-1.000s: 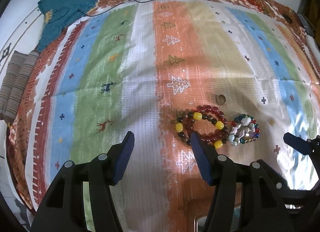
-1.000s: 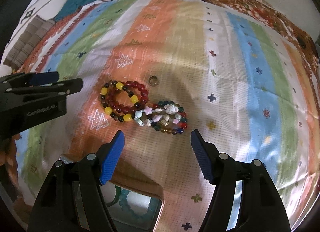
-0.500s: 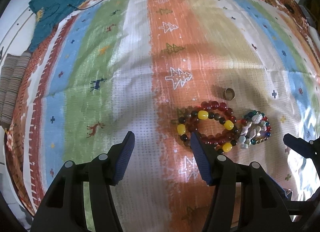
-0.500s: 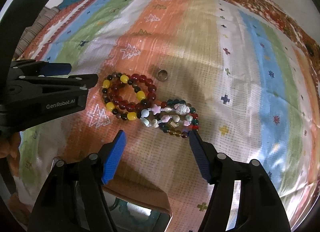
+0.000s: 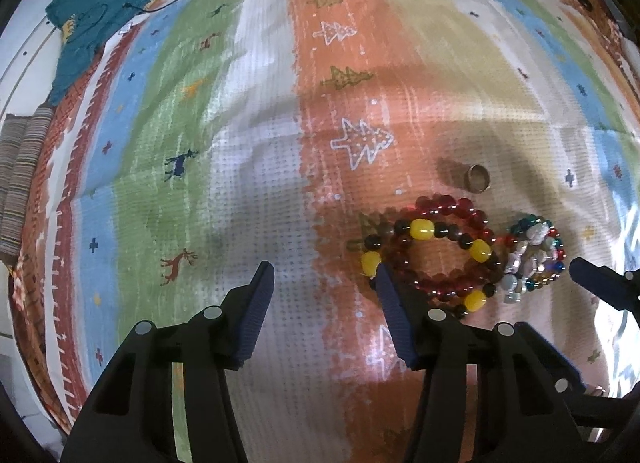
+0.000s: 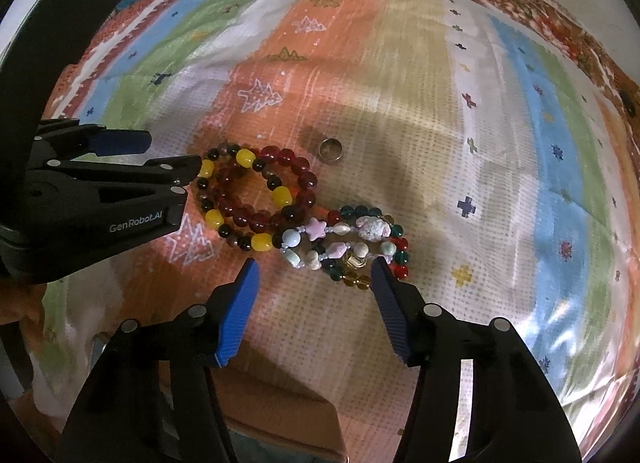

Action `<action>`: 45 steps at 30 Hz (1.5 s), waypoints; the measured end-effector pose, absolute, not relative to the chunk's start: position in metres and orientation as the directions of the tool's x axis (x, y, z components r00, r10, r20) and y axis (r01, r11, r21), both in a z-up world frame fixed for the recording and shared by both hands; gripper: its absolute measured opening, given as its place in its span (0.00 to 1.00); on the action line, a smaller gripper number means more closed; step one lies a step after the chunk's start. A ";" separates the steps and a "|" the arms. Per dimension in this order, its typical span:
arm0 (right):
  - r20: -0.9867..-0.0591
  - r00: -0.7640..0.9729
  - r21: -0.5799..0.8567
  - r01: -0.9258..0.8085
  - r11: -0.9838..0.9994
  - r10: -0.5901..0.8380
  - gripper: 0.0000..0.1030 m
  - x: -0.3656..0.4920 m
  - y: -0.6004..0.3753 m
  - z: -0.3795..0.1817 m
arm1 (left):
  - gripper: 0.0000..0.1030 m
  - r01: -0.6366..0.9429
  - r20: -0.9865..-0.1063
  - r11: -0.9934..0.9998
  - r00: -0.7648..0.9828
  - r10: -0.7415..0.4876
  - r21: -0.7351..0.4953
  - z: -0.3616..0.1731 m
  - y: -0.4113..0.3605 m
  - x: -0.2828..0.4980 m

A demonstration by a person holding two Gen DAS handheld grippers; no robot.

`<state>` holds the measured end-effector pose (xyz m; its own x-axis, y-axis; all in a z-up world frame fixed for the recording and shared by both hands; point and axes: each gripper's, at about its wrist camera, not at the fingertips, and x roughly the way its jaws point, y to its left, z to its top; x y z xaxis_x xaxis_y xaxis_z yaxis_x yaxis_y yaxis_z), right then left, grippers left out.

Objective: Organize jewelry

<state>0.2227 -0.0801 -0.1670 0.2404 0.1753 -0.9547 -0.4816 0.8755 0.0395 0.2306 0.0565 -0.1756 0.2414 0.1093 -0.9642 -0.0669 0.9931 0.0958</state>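
A red bead bracelet with a dark-and-yellow bead bracelet (image 5: 436, 251) (image 6: 256, 199) lies on the striped cloth. Beside it lies a pile of mixed pastel, green and red bead bracelets (image 5: 534, 257) (image 6: 348, 245). A metal ring (image 5: 478, 178) (image 6: 331, 150) lies just beyond them. My left gripper (image 5: 324, 275) (image 6: 172, 153) is open and empty, its right finger at the left edge of the yellow-bead bracelet. My right gripper (image 6: 314, 269) is open and empty, its tips at the near edge of the mixed pile; one of its fingers (image 5: 596, 283) shows in the left wrist view.
A box (image 6: 280, 415) sits below my right gripper, mostly hidden. A teal garment (image 5: 100, 11) and a cable lie at the far left of the cloth. A striped folded cloth (image 5: 20, 179) lies at the left edge.
Both grippers have moved forward and closer to the bracelets. The left finger now reaches the yellow-bead bracelet; the right tips reach the mixed pile. The jewelry has not moved.
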 end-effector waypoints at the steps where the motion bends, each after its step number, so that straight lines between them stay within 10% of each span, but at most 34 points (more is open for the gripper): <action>1: -0.956 0.237 0.039 -0.481 0.876 0.173 0.53 0.224 -0.080 -0.169 | 0.51 -0.064 -0.965 0.993 0.239 0.108 0.095 -0.178 0.057 0.232; 16: -0.966 0.213 0.022 -0.501 0.865 0.148 0.27 0.240 -0.071 -0.188 | 0.44 -0.017 -0.969 0.996 0.230 0.093 0.092 -0.196 0.054 0.244; 20: -0.963 0.220 0.027 -0.501 0.865 0.158 0.18 0.242 -0.072 -0.187 | 0.11 -0.024 -0.966 0.994 0.234 0.105 0.102 -0.194 0.052 0.246; 45: -0.920 0.334 0.039 -0.440 0.897 0.204 0.12 0.231 -0.097 -0.144 | 0.11 -0.017 -0.939 0.998 0.337 0.066 0.065 -0.142 0.047 0.228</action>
<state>0.2310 -0.0974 -0.1436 0.3339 0.2041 -0.9203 -0.4402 0.8970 0.0392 0.2280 0.0472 -0.1418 0.3371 0.0665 -0.9391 -0.0168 0.9978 0.0646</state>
